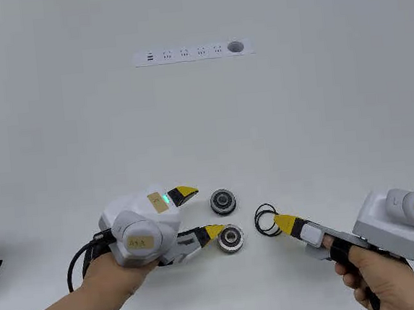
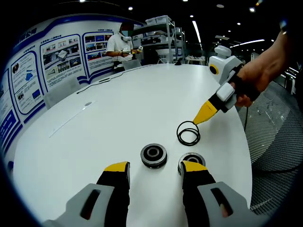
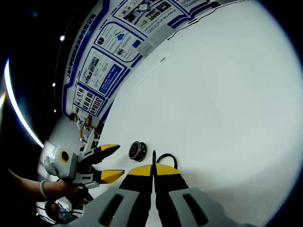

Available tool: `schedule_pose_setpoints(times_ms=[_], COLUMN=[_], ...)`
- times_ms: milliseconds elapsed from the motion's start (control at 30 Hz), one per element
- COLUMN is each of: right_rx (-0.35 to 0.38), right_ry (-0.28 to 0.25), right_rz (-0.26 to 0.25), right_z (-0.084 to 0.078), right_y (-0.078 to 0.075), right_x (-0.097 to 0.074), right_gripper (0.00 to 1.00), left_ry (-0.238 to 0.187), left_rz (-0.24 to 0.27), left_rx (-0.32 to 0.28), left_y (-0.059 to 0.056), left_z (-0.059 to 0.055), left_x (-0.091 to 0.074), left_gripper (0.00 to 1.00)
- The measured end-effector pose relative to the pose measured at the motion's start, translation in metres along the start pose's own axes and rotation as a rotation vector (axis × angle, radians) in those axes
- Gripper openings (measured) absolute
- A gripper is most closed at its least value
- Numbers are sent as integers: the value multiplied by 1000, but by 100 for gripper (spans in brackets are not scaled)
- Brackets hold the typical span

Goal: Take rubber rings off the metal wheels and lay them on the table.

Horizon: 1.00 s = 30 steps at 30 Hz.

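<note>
Rubber rings: thin black loops (image 1: 266,220) lie flat on the table (image 1: 298,118), just right of the two wheels.
Right gripper (image 1: 285,224): jaws pressed together, tip at the rings' edge. Whether a loop is nipped between them is hard to tell.
Left gripper (image 1: 200,212): jaws spread; the far wheel (image 1: 223,201) sits just ahead, and the near wheel (image 1: 231,238) is against the lower tip.
Step in hand: probably lining up on a wheel.
Doing it well: clamp the wheel by its rim with the left, then hook the right tip under the ring's edge and peel sideways.
Surface: smooth, white and bare, so a nudged wheel may slide. A socket strip (image 1: 192,52) lies well away.
Room: posters (image 2: 57,54), shelves (image 2: 161,35), and a person (image 2: 120,45) at the far end.
</note>
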State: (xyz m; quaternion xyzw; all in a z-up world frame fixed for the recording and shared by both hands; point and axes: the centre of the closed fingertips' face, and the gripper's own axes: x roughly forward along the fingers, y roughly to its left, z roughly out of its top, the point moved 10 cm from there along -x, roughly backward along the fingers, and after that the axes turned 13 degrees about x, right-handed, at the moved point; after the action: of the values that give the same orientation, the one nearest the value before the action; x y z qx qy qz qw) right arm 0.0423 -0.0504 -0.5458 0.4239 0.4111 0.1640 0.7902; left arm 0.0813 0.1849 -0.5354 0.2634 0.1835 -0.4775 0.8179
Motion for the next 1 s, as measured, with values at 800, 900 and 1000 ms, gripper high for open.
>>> schedule_pose_setpoints(times_ms=[800,900,1000], right_rx=[-406,-365,-347], right_ry=[56,41,38], right_rz=[-137,-93,-69], right_z=[1,2,3], right_y=[8,15,21], right_x=[1,7,14], right_gripper=[16,15,15], left_ry=[-6,-10,-15], left_rz=[-5,-8,-10], left_rx=[8,11,13], left_y=[2,2,2], left_z=[6,10,12], left_x=[4,5,7], left_gripper=[40,36,32])
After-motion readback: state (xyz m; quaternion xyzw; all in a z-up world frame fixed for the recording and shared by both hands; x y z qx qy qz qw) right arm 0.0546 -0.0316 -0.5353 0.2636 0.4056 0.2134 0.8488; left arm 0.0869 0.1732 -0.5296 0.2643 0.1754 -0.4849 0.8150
